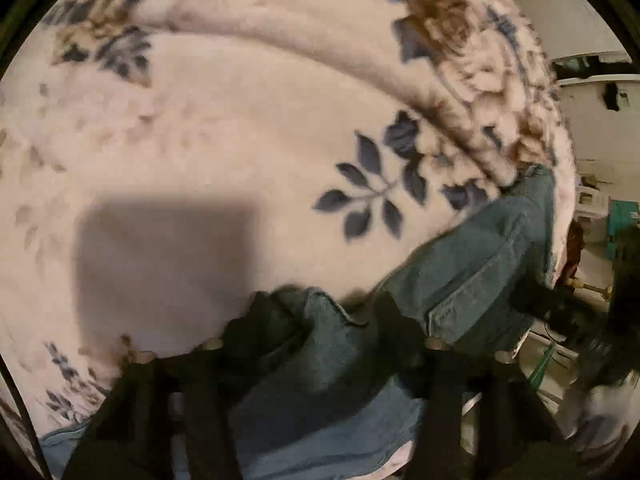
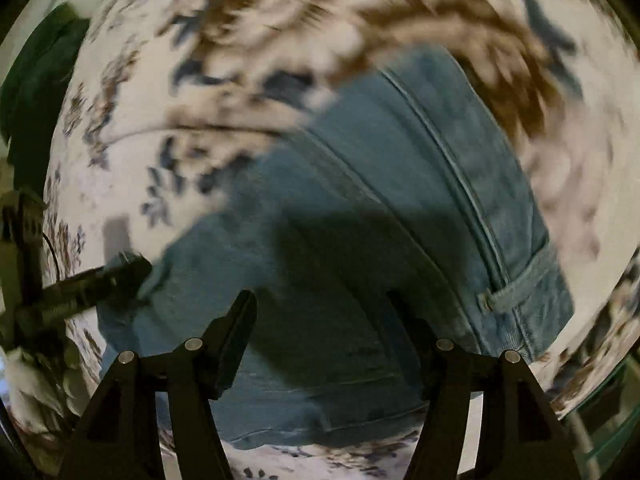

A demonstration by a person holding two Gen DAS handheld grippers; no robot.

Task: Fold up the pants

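Blue denim pants (image 2: 360, 220) lie on a cream floral blanket (image 1: 224, 128). In the right wrist view my right gripper (image 2: 324, 312) is open just above the denim, fingers spread wide, nothing between them. The left gripper shows in that view at the left (image 2: 120, 276), at the edge of the denim. In the left wrist view my left gripper (image 1: 324, 316) has a bunched fold of the pants (image 1: 332, 344) lying between its fingers. The fingers stand apart around the cloth; whether they clamp it is unclear. A pant leg (image 1: 496, 248) stretches away to the right.
The blanket covers a bed whose right edge (image 1: 564, 200) drops off to a room with white furniture (image 1: 596, 92) and clutter. A dark green object (image 2: 36, 92) sits beyond the blanket's left edge in the right wrist view. The right wrist view is motion-blurred.
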